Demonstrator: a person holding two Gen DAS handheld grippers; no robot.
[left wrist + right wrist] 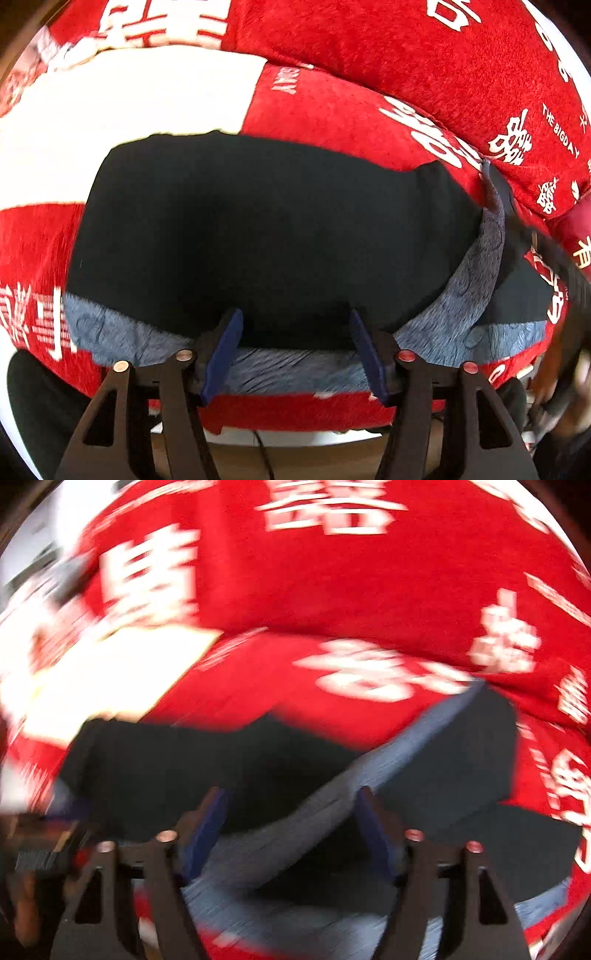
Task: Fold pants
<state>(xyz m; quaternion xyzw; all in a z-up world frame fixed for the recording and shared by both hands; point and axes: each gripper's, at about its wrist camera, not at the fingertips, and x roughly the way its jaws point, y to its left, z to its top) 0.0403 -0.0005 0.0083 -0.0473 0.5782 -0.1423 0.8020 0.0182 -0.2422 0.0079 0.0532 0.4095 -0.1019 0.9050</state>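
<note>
Black pants (266, 236) with a blue-grey fleece lining (122, 332) lie folded on a red bed cover. My left gripper (295, 350) is open, its blue pads either side of the near lining edge, holding nothing. In the blurred right wrist view the pants (207, 768) lie ahead with a strip of lining (332, 812) crossing between the pads. My right gripper (291, 830) is open over that strip. The right gripper's dark arm shows at the right edge of the left wrist view (569, 273).
The red cover (369, 48) with white characters has a white patch (129, 107) at the far left. A raised red fold (480, 92) runs behind the pants. The bed's near edge and wooden floor (295, 458) lie below my left gripper.
</note>
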